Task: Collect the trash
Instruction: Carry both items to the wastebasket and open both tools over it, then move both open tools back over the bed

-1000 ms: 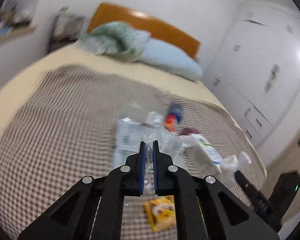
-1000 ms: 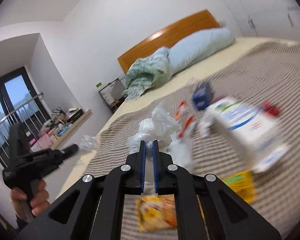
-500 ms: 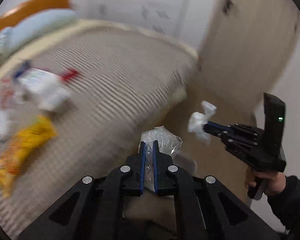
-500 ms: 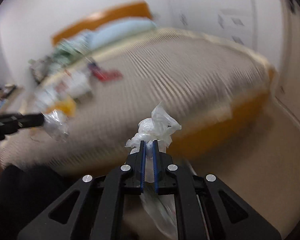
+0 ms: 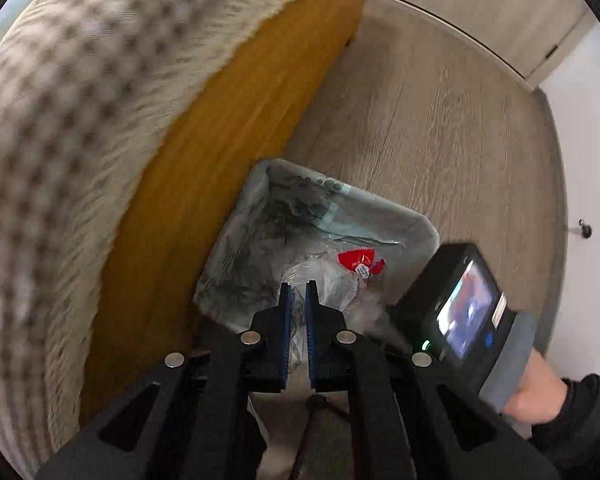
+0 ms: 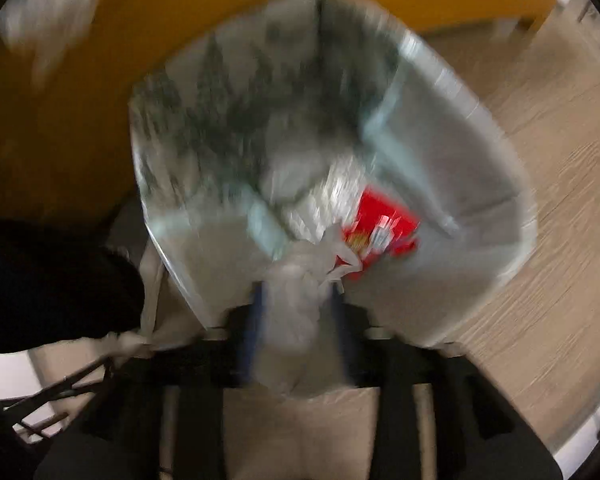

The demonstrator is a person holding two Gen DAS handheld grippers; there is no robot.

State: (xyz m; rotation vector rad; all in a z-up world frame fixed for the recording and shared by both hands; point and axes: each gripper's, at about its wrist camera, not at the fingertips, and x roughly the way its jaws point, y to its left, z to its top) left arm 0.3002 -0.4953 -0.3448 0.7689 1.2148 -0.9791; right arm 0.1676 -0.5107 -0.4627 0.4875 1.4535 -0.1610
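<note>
A crumpled piece of clear plastic film (image 5: 324,280) sits pinched between the blue-padded fingers (image 5: 286,320) of the left gripper (image 5: 297,316), which are drawn close together on it, directly above the open mouth of a grey rectangular waste bin lined with a translucent plastic bag (image 5: 388,216). In the right wrist view, heavily blurred, a second wad of whitish plastic wrap (image 6: 296,280) lies between the fingers of the right gripper (image 6: 298,320), which stand spread apart on either side of it; whether they touch it cannot be told. This wad also hangs over the bin's near edge. Inside the bin lie a red printed wrapper (image 6: 384,232) toward the right and more crinkled clear plastic (image 6: 328,192) left of it. The bin stands on pale wood-grain flooring (image 5: 440,120), its left side just beside the orange-brown wooden bed frame (image 5: 220,152), over which a beige checked blanket with a fringed edge (image 5: 68,120) hangs.
</note>
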